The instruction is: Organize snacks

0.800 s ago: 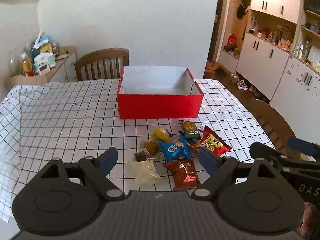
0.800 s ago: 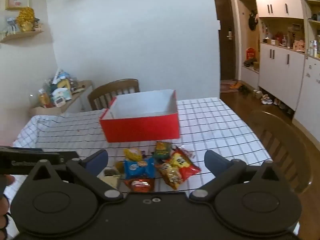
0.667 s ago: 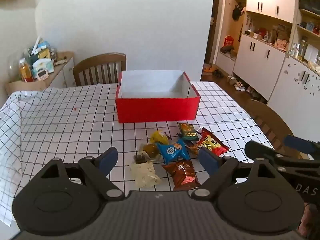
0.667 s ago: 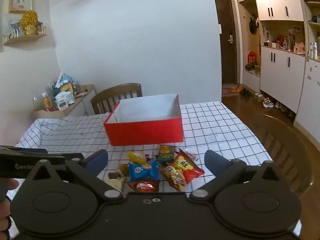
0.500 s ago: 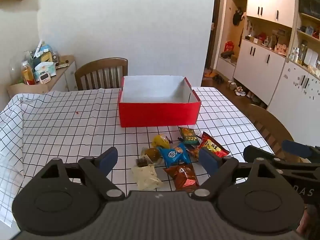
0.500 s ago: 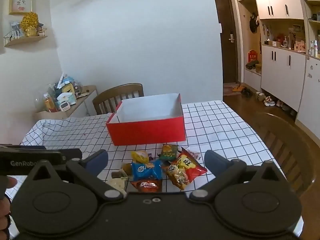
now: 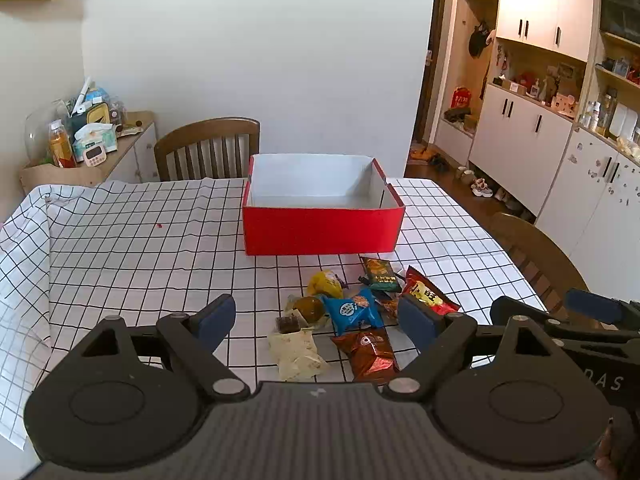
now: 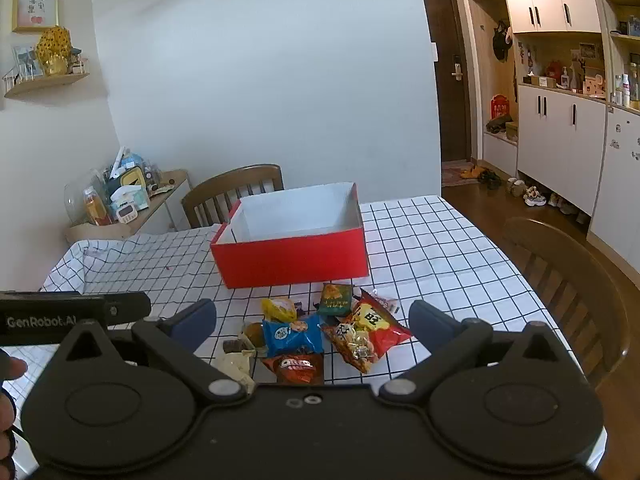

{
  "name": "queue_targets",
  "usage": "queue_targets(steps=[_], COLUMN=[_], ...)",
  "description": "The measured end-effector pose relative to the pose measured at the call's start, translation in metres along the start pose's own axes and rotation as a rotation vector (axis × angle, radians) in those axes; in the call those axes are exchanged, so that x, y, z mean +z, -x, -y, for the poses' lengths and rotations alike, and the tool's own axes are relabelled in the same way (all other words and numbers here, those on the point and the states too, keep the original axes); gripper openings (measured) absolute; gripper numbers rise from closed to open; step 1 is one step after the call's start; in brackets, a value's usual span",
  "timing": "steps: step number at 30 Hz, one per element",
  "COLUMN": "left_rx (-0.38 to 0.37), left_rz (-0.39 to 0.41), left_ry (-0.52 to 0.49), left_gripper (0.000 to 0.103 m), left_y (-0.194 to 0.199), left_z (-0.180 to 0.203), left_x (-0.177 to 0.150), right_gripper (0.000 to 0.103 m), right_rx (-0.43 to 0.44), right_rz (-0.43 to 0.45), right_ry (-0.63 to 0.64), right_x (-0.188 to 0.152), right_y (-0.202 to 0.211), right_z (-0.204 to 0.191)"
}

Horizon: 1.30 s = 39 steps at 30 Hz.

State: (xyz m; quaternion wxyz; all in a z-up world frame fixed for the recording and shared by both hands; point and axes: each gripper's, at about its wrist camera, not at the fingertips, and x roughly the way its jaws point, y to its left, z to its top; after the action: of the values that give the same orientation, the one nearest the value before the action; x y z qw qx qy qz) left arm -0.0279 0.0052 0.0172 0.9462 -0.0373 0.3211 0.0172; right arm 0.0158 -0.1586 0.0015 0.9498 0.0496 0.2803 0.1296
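on checked tablecloth (image 7: 120, 248): red box (image 7: 320, 232), snack pile (image 7: 352, 312); both claws apart, empty.

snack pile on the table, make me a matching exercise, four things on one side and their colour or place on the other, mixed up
Things:
1. box
2. cookie packet
3. pale wrapper
4. chip bag

Descriptions:
A. blue, in the middle of the pile
B. red outside, white inside, nothing in it, behind the pile
C. red with yellow, at the pile's right edge in the left wrist view
D. cream, at the pile's near left corner

Pairs: 1-B, 2-A, 3-D, 4-C
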Motion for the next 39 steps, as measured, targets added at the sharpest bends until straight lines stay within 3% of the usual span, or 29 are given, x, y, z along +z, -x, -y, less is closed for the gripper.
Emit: queue_targets(steps=[39], left_rx=[-0.022], left_rz=[0.007], left_ry=[0.007], left_gripper=[0.089], left_y=[0.0049], left_z=[-0.0027], left_x=[-0.0024], right_gripper=[0.103], right_rx=[-0.007], right_rz=[0.022], right_ry=[0.031], right_x=[-0.0045], right_y=[0.0047], right_z=[-0.0076])
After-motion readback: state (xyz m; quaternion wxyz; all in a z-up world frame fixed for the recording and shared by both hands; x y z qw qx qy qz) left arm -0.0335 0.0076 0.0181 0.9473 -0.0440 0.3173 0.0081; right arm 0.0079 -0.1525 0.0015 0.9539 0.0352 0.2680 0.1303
